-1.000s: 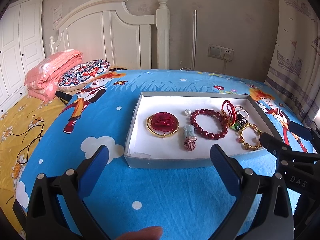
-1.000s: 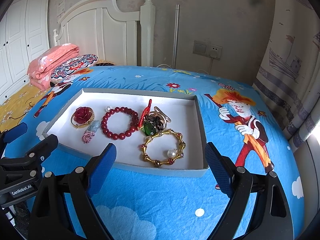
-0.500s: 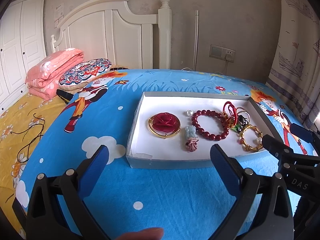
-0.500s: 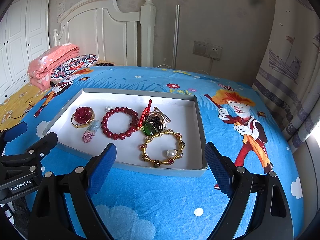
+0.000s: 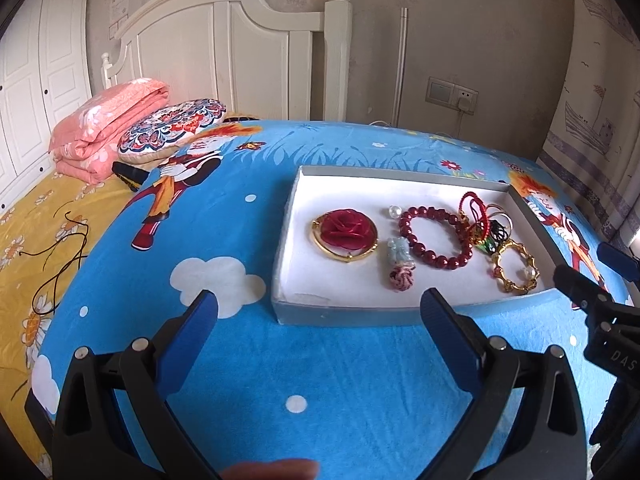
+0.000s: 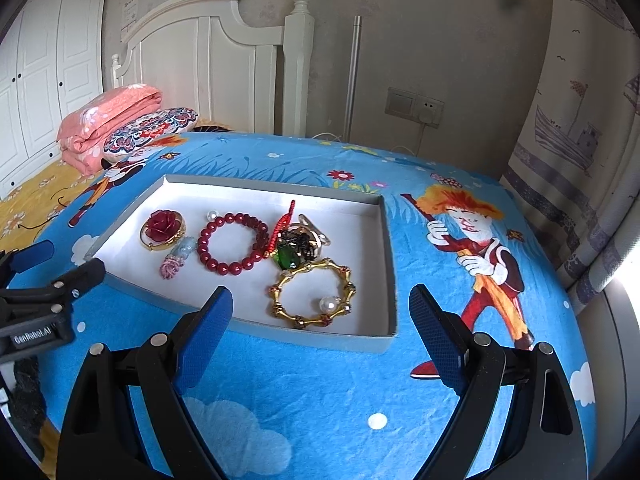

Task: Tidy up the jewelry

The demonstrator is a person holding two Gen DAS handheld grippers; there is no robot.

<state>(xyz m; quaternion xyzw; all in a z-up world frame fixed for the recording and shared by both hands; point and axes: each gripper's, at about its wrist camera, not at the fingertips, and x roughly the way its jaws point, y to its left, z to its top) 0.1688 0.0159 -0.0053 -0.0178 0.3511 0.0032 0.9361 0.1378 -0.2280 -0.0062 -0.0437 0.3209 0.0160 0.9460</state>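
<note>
Tray: shallow grey box tray [image 6: 390, 264] with white floor lies on the blue cartoon blanket [image 6: 320, 392], near its front edge.
Left part of tray: rose brooch [image 5: 345, 229] in a gold ring, with a small pale charm on a pink knot [image 5: 401, 268] beside it.
Middle: dark red bead bracelet [image 6: 233, 243] lies flat; a loose pearl [image 6: 212, 215] is just behind it.
Right part: red cord, green stone and thin rings make one tangled heap [image 6: 296, 240]; the gold bracelet with a pearl [image 6: 314, 294] touches it, near the front wall.
Left gripper [image 5: 318, 322]: fingers wide apart, holding nothing, before the front wall.
Right gripper [image 6: 320, 314]: also spread wide and empty, before the front right corner.
Advice: I think the heap needs the most care; take one piece at its free edge and lift slowly, so that the cord drags nothing with it.
Stage: everything already lies inside the tray, so I cannot say whether sorting is starting or nearly ended.
</note>
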